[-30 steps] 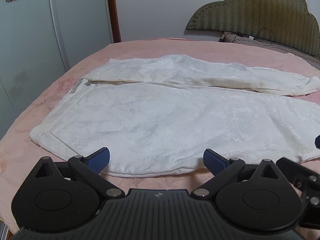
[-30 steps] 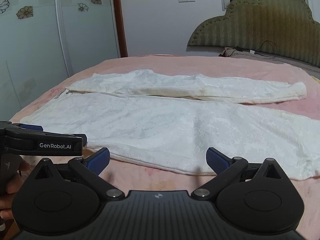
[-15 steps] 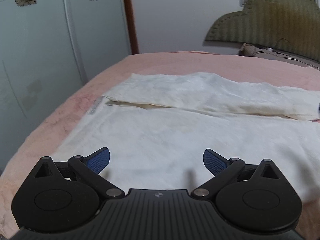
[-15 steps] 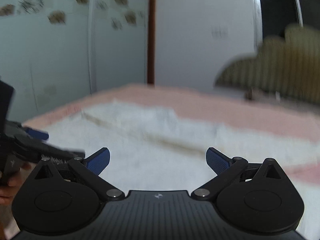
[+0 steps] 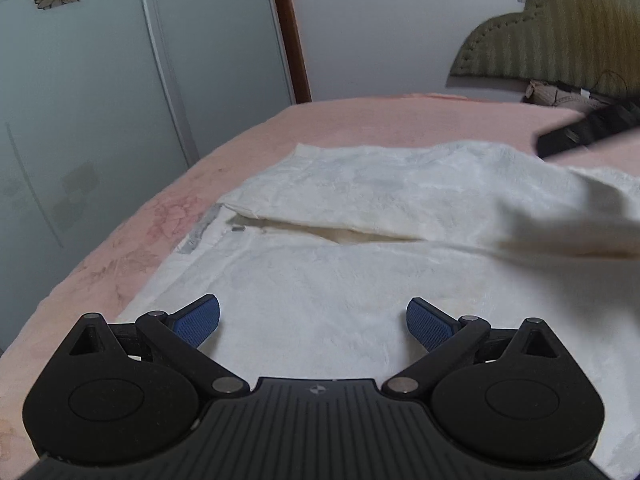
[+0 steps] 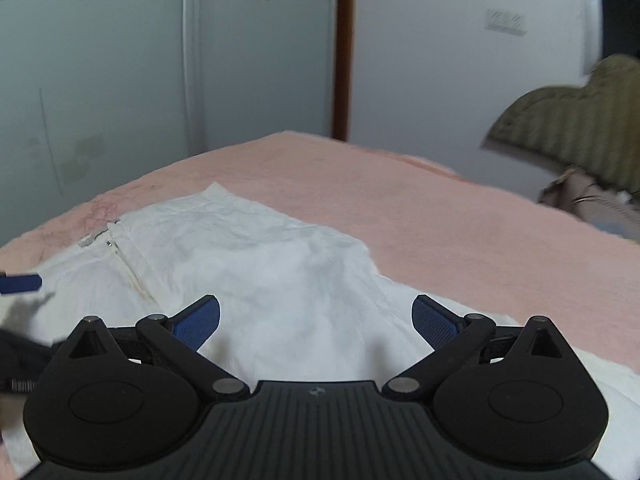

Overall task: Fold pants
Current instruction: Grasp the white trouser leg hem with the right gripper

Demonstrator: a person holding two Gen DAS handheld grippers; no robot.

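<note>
White textured fabric pants (image 5: 340, 280) are seen spread flat on a pink bedspread (image 5: 380, 124), long axis running rightward from the waistband, which lies just ahead of both the left gripper (image 5: 313, 318) and right gripper (image 6: 316, 318), each held wide open and empty.

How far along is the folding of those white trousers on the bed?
Barely begun. Done: the white pants lie spread flat on the pink bedspread, legs side by side, no fold visible. In hand: nothing is gripped; the left tool and right tool are both open, low over the cloth near the waist end. Left: gripping the fabric and making every fold.
</note>
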